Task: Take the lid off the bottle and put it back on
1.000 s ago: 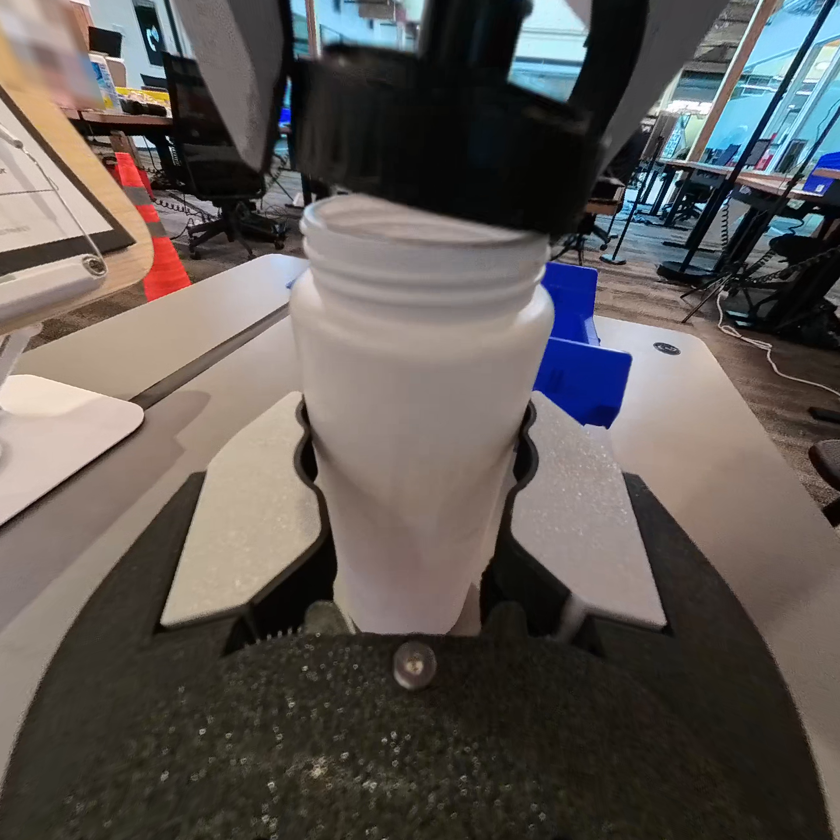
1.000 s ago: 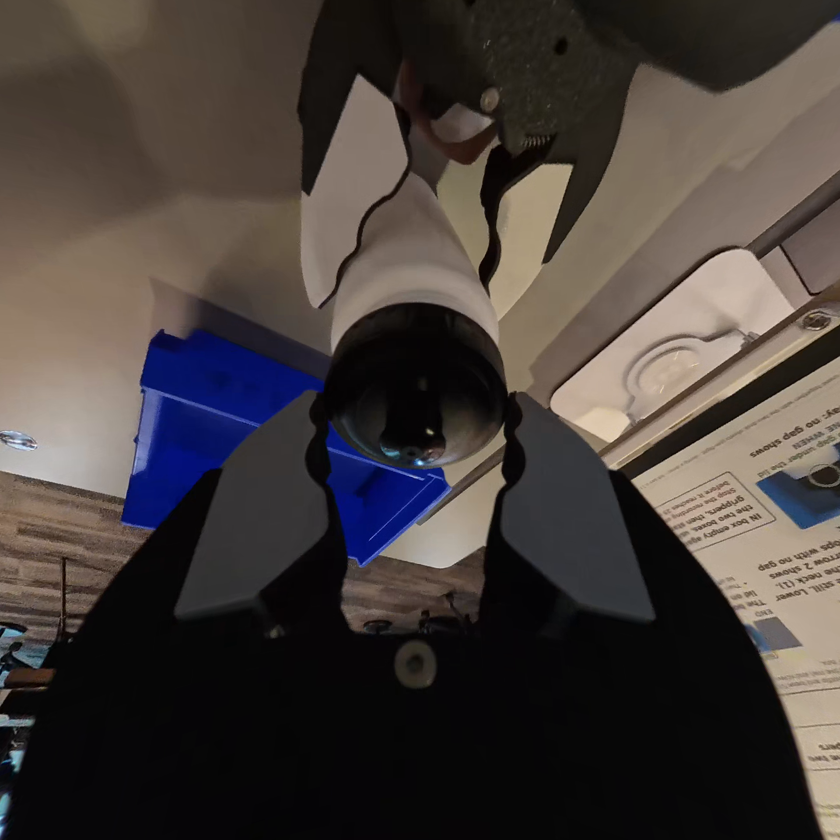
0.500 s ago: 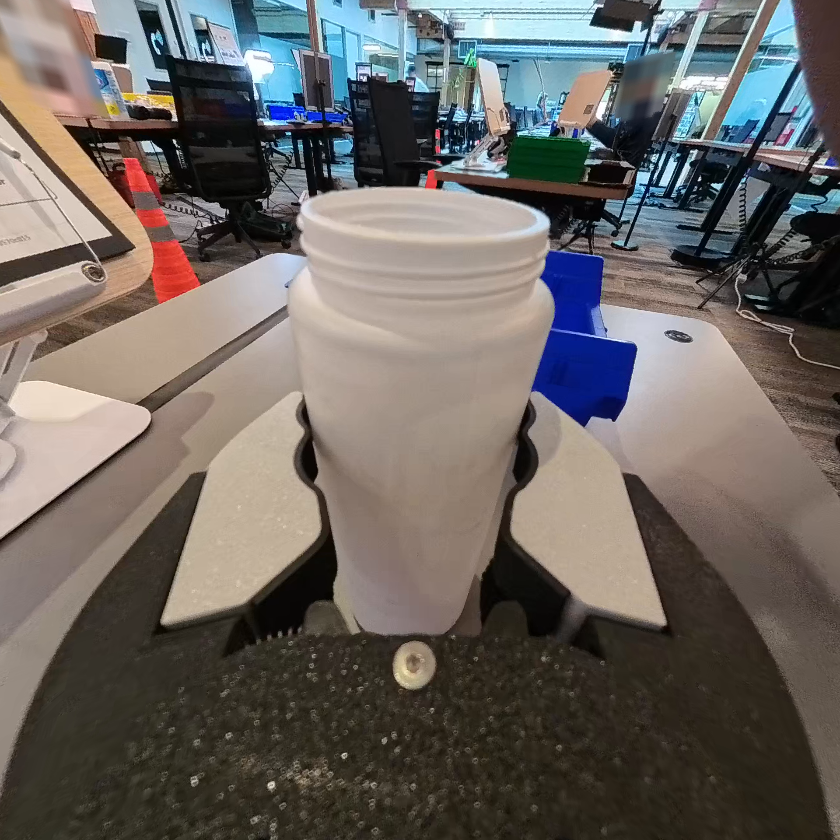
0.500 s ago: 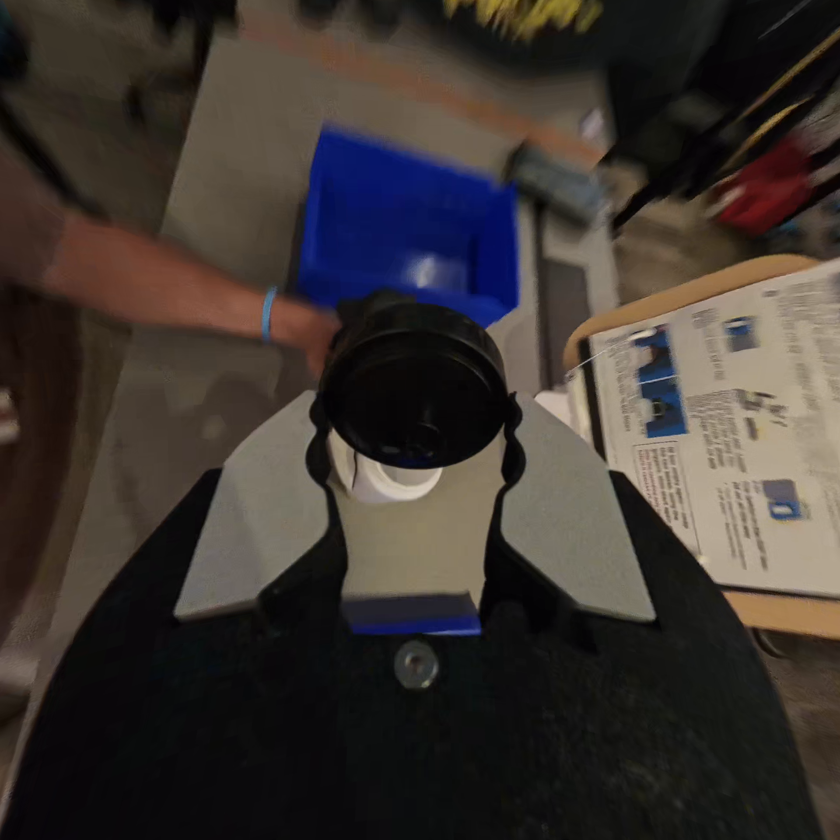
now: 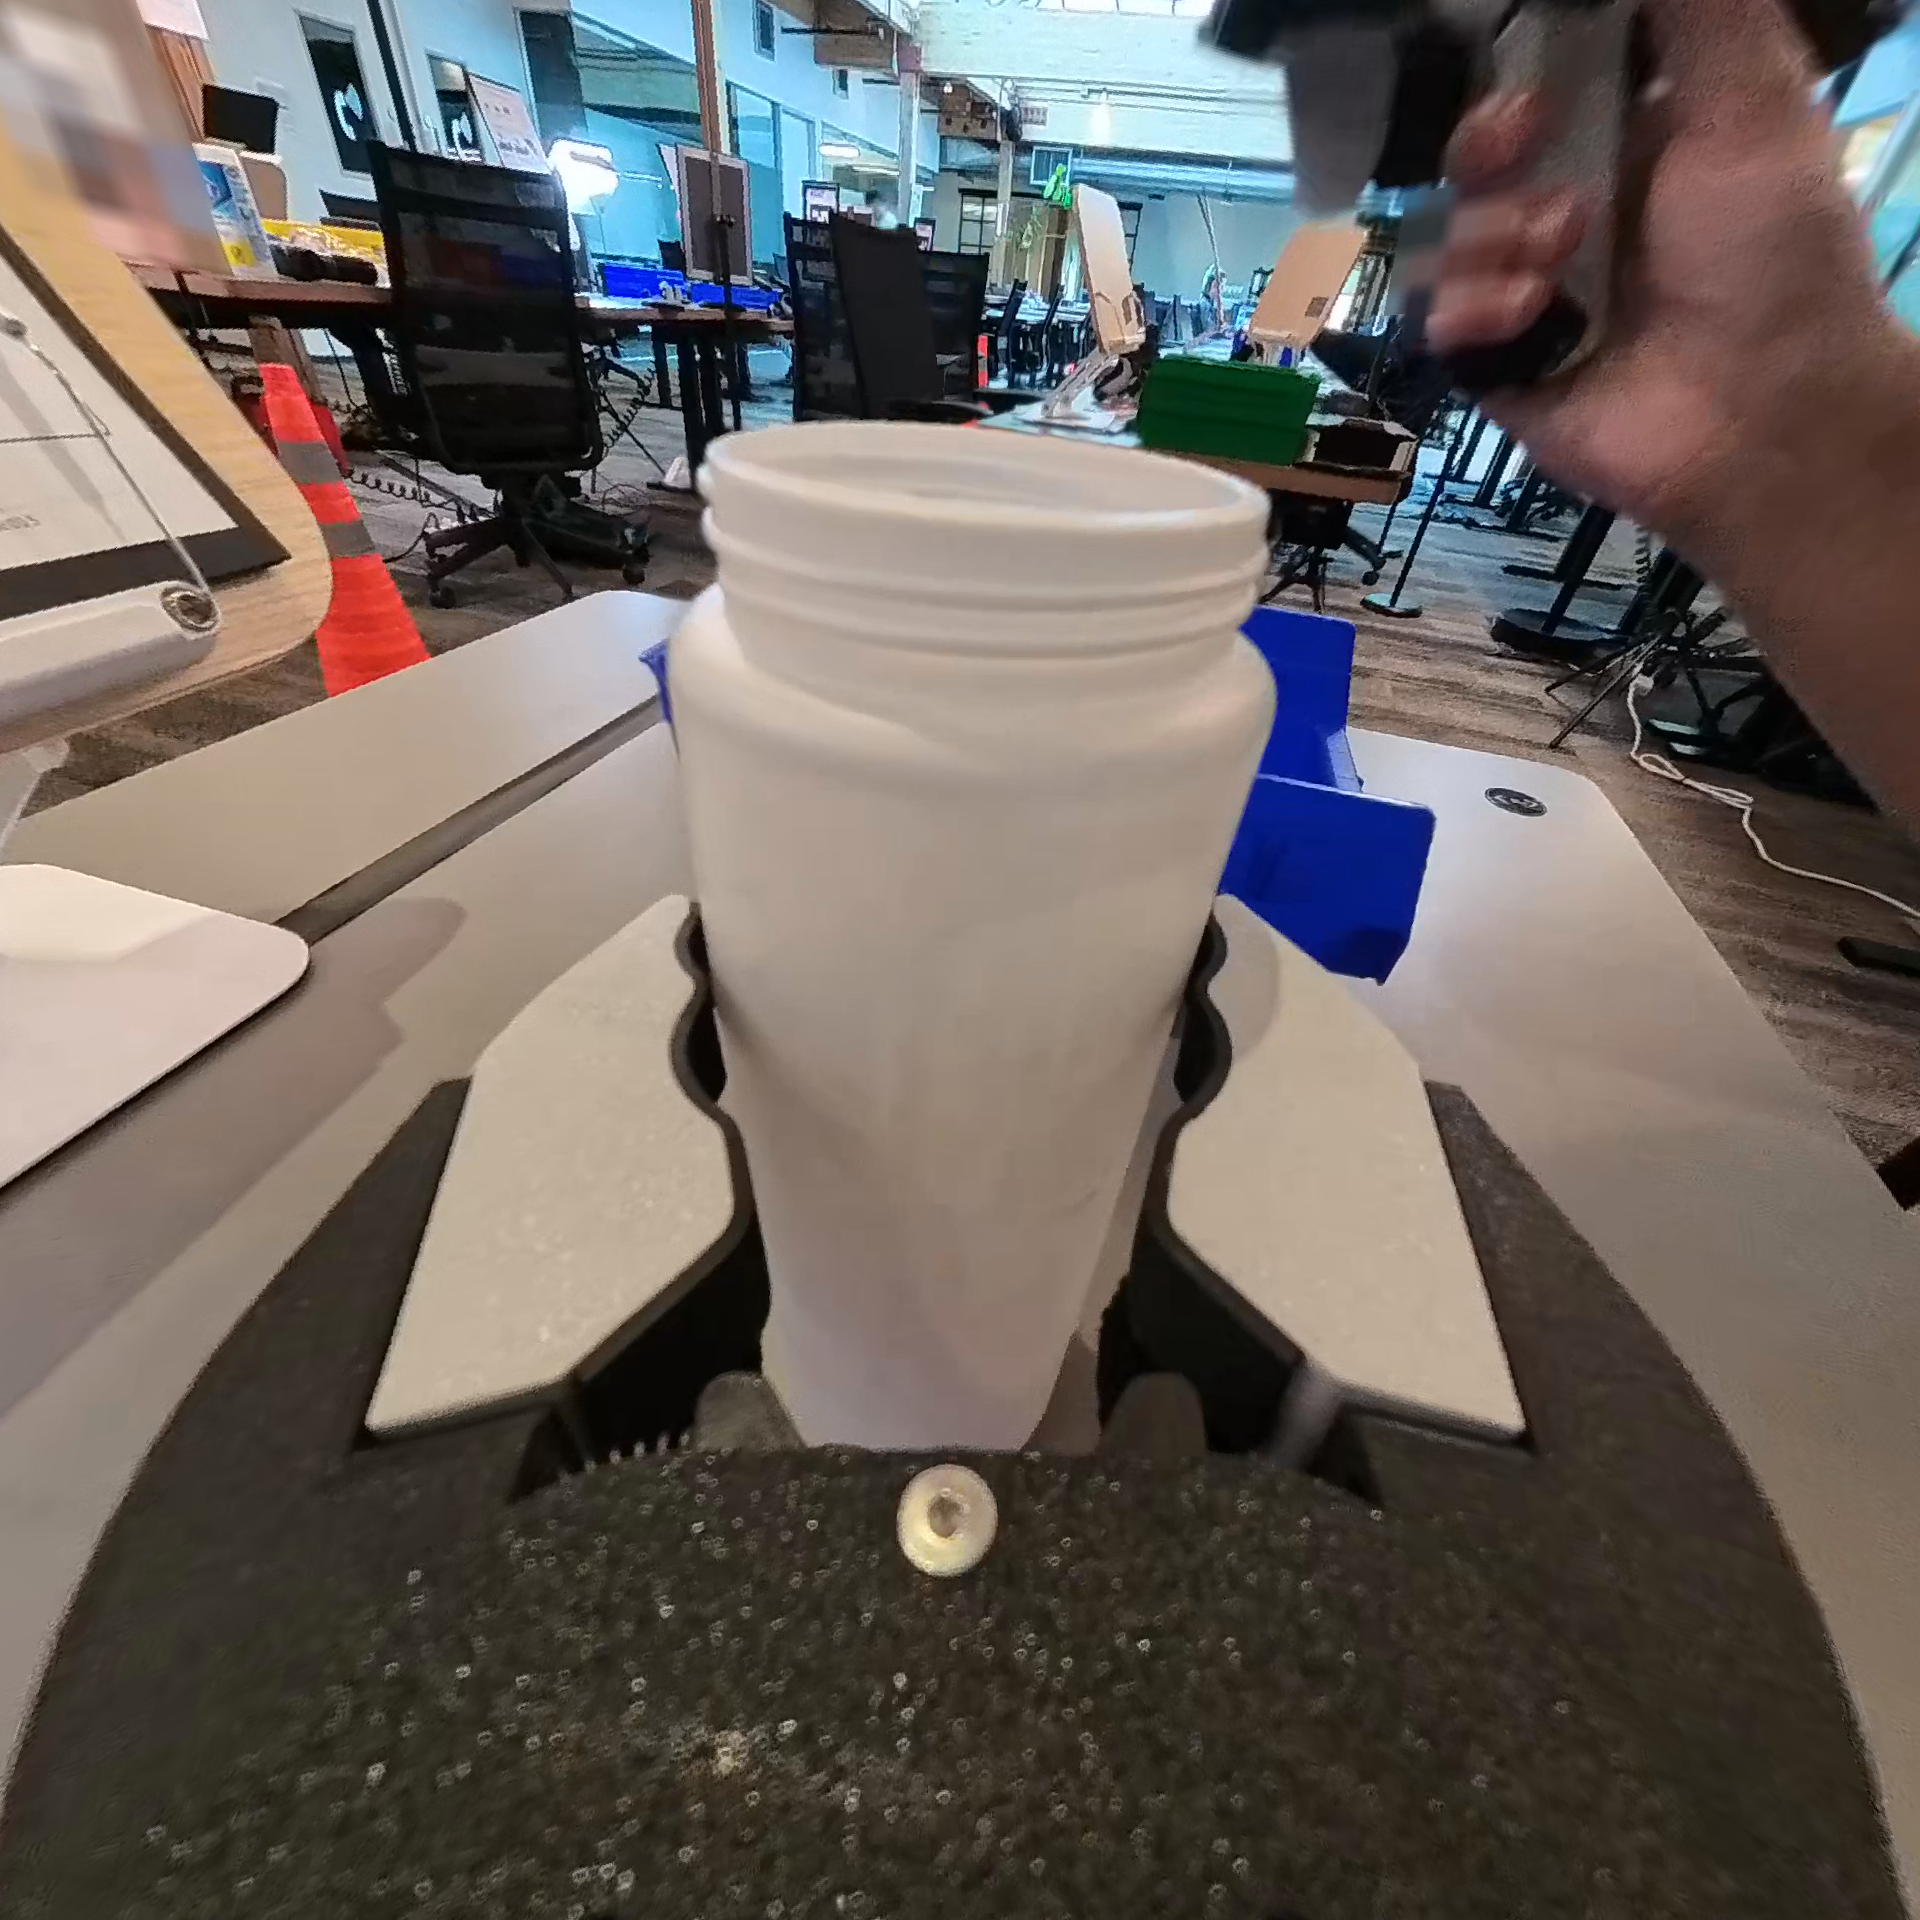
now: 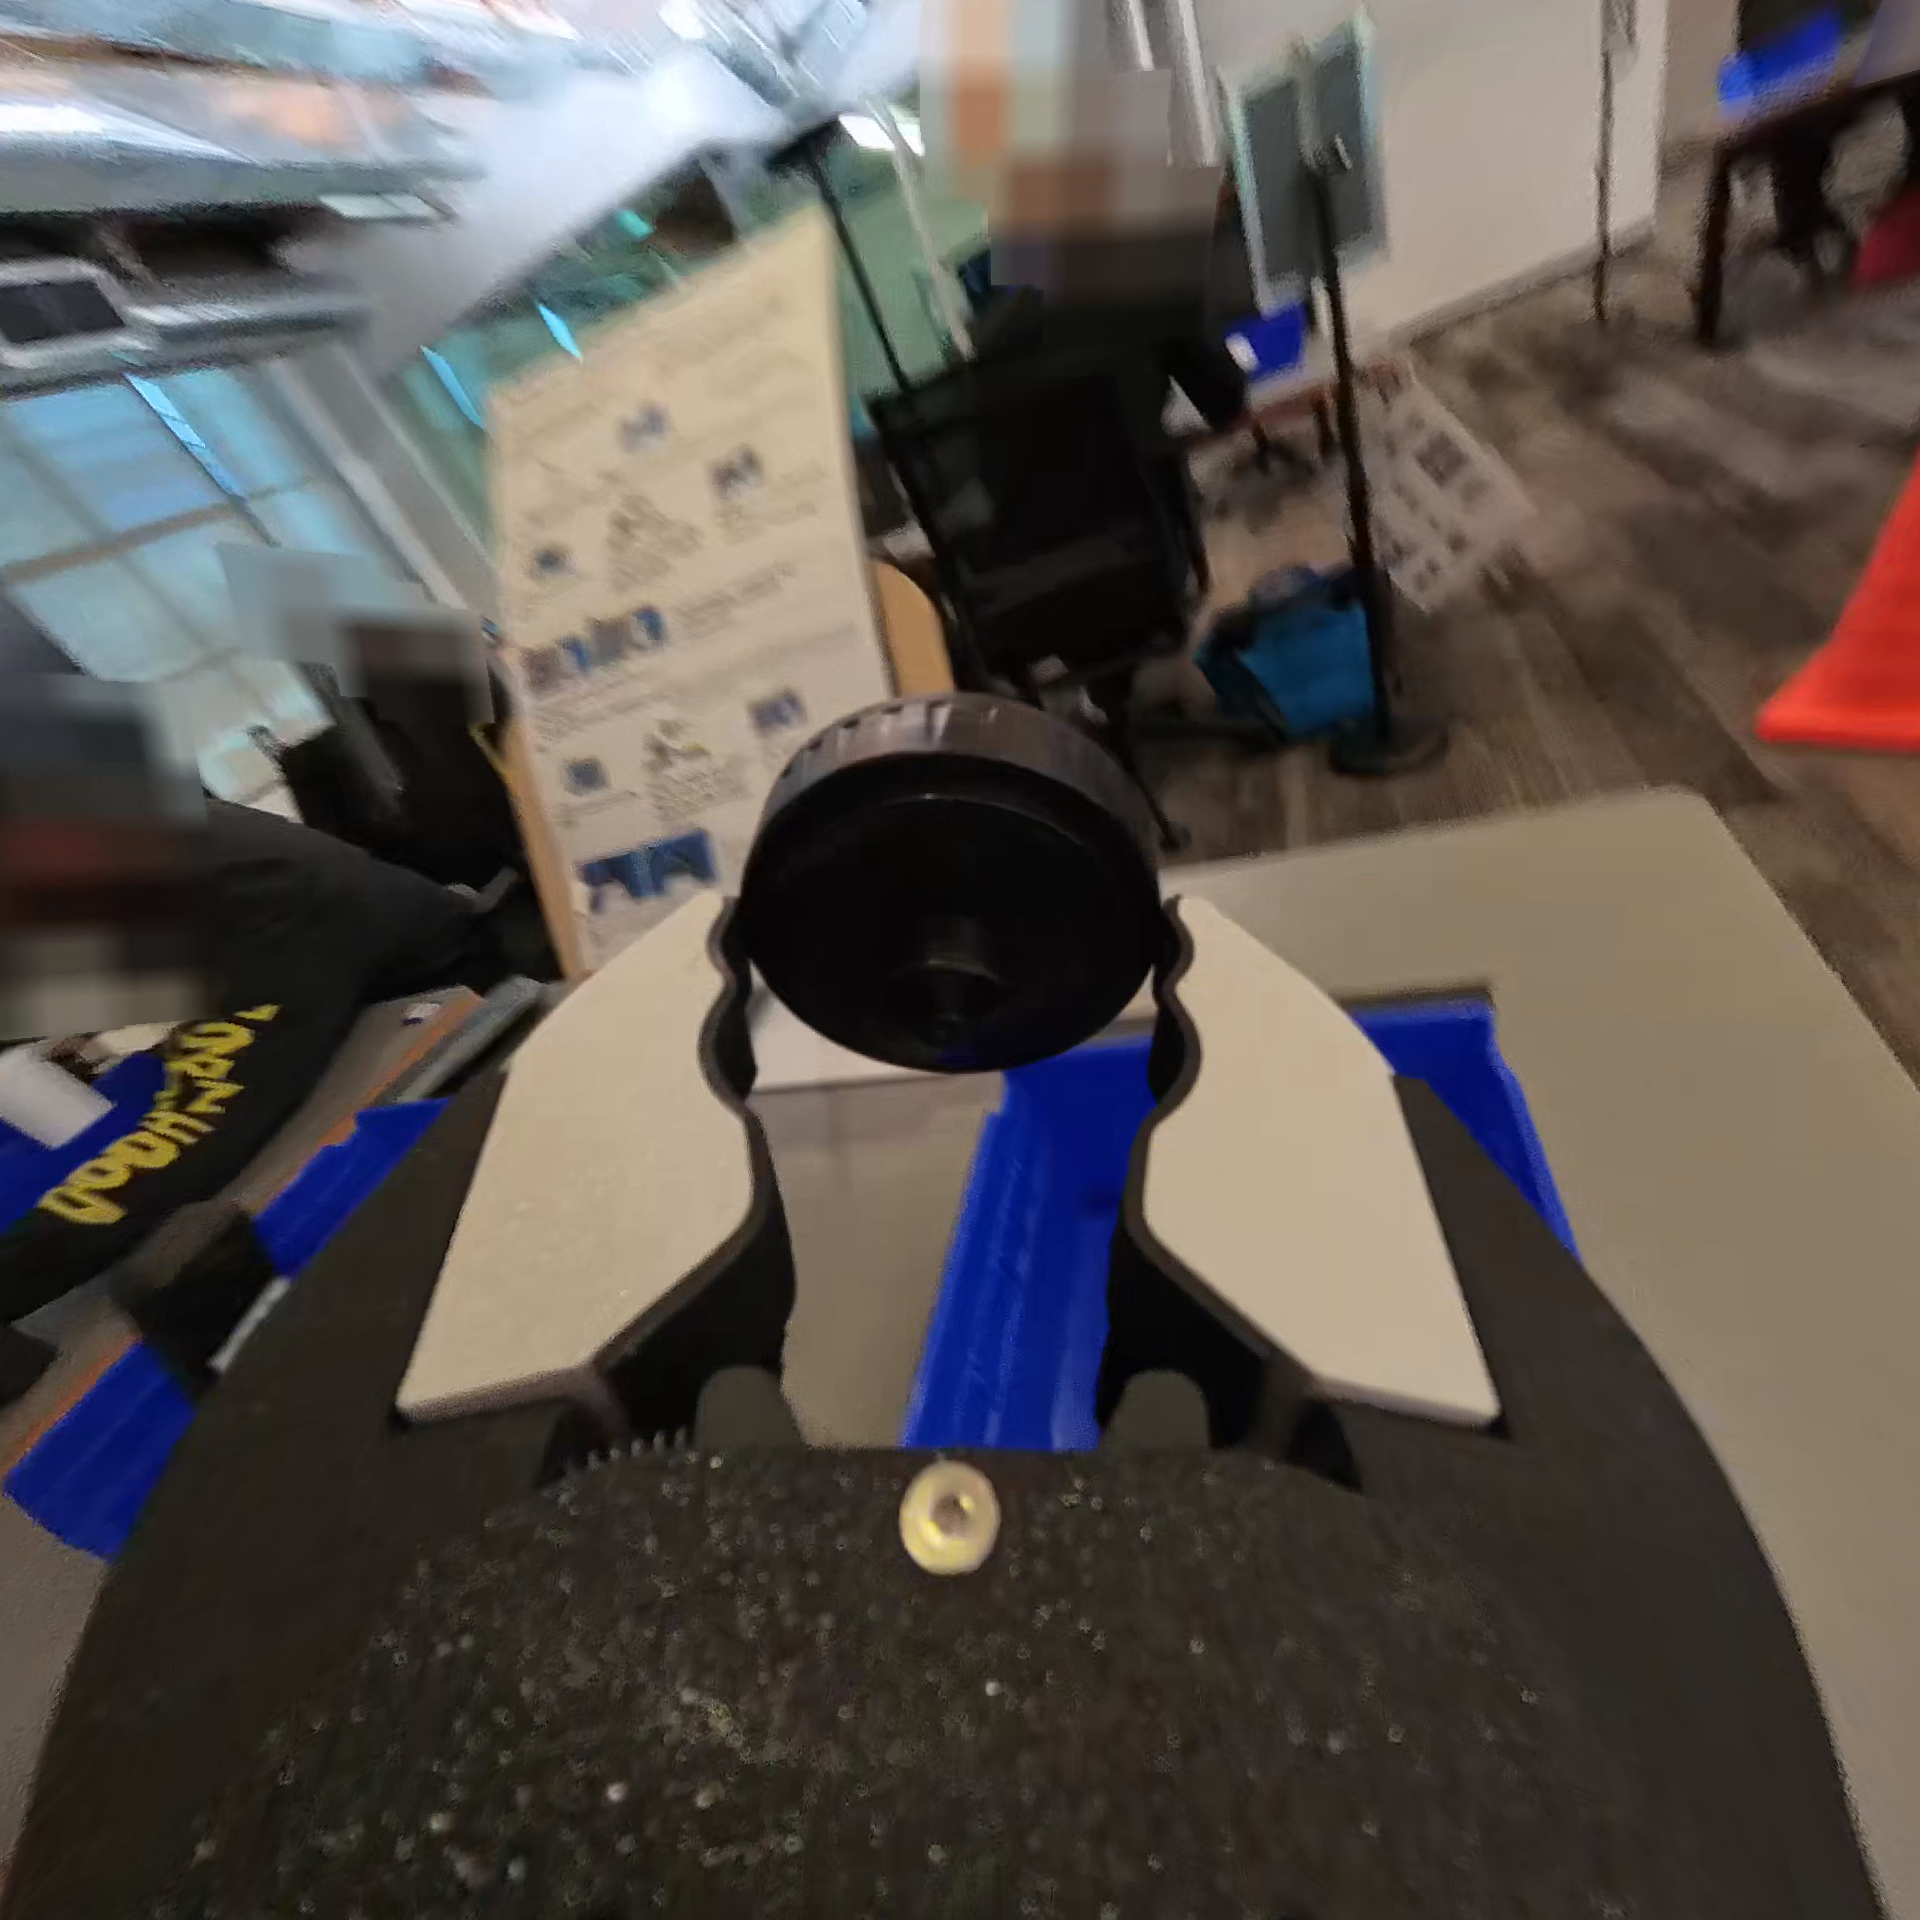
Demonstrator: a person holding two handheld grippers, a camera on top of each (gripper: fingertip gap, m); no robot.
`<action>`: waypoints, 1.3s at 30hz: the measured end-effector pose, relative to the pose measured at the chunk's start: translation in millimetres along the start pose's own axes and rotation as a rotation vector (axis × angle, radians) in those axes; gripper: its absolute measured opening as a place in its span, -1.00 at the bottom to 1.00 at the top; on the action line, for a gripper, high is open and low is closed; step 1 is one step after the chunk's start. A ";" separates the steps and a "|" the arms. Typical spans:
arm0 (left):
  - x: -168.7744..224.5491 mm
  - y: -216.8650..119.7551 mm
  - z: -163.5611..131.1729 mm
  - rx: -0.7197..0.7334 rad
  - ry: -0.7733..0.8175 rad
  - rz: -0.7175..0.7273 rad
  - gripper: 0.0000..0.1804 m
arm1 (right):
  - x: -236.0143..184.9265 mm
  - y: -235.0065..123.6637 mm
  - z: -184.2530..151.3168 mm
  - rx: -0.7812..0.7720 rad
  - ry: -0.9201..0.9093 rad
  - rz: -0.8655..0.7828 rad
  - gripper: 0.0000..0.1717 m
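Grey table (image 5: 1621,1039) edge near; left tongs (image 5: 951,997) clamping open white bottle (image 5: 966,831), right tongs (image 6: 951,997) gripping black lid (image 6: 945,894) aloft.

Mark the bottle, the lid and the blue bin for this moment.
bottle (image 5: 966,831), left wrist view, on the front of its white body.
lid (image 6: 945,894), right wrist view, on its black inner face.
blue bin (image 5: 1320,873), left wrist view, on its side wall behind the bottle.

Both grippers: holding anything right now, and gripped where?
Left gripper clamps the white bottle by its lower body, mouth open. Right gripper clamps the black lid across its ribbed rim.
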State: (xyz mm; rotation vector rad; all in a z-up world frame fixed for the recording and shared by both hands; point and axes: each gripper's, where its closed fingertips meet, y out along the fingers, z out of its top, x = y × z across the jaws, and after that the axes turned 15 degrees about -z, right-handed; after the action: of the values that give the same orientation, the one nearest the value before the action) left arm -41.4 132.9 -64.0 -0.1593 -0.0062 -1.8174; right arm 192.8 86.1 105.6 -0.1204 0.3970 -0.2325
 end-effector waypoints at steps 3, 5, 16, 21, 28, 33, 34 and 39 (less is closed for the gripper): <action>0.0 0.0 -0.2 0.002 -0.003 -0.007 -0.05 | 42.2 38.0 -48.7 -0.228 -0.015 -0.137 -0.13; 0.2 0.1 -0.4 -0.003 -0.002 -0.008 -0.05 | 67.3 62.9 -91.9 -0.434 -0.066 -0.232 -0.13; 2.9 1.0 -2.5 -0.040 0.021 0.010 -0.05 | 86.8 134.6 -261.8 -1.108 -0.377 -0.271 -0.12; 2.4 0.7 -3.2 -0.049 0.021 0.017 -0.05 | 80.4 145.1 -263.8 -1.060 -0.436 -0.280 -0.12; 3.9 1.0 -5.4 -0.003 -0.042 -0.035 -0.04 | 7.0 91.3 -155.0 -0.537 -0.230 0.123 -0.20; 5.5 -4.7 -1.5 -0.042 -0.002 -0.001 0.01 | -44.2 17.9 -105.5 -0.034 -0.236 0.450 -0.09; 8.2 -8.4 5.9 -0.028 0.007 0.008 0.02 | -54.4 6.3 -100.5 0.025 -0.272 0.515 -0.06; 42.8 -35.0 60.0 0.132 0.038 0.033 -0.03 | -79.0 -22.6 -116.2 -0.099 -0.266 0.672 0.01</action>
State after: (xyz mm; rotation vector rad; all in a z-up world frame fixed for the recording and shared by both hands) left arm -79.2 105.7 3.0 -0.0313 -0.0966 -1.7808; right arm 71.4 75.5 32.0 -0.1076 0.1667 0.4633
